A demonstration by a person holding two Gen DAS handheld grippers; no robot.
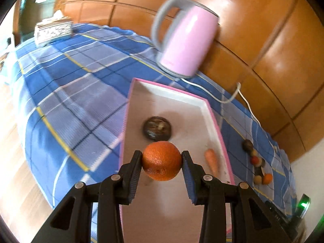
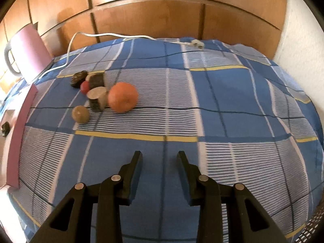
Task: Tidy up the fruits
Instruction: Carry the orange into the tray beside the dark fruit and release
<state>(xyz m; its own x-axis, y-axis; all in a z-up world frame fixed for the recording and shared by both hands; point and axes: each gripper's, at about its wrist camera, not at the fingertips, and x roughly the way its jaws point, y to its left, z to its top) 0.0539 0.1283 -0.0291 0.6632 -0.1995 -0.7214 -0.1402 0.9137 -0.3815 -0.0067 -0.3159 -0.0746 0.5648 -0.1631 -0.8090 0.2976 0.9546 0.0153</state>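
Gripping an orange (image 1: 161, 160) between both pads, the left gripper (image 1: 162, 163) holds it above the near half of the tray (image 1: 210, 111). The orange is round; its long axis cannot be told.

The right gripper (image 2: 159, 162) is empty, jaws parted, over bare cloth (image 2: 222, 93).

Tray contents:
- A dark round fruit (image 1: 157, 128) lies mid-tray, just beyond the held orange.
- A carrot (image 1: 211, 160) lies along the tray's right wall, its long axis parallel to that wall. Which end is the tip cannot be told.

The tray is a long white box with a pink rim. Its long axis runs away from the left camera toward a pink kettle (image 1: 186, 42) standing beyond its far end.

To the right of the tray, well apart from it, a cluster lies on the cloth:
- a second orange (image 2: 122, 97)
- two cut log-like pieces (image 2: 97, 99)
- a small red fruit (image 2: 85, 86)
- a dark fruit (image 2: 79, 78)
- a brownish ball (image 2: 80, 114)

A white cord (image 2: 113, 35) runs from the kettle along the cloth's far edge.

The surface is a blue plaid cloth. Wooden panels (image 2: 162, 16) back it. A patterned box (image 1: 53, 30) sits at the corner far left of the tray.
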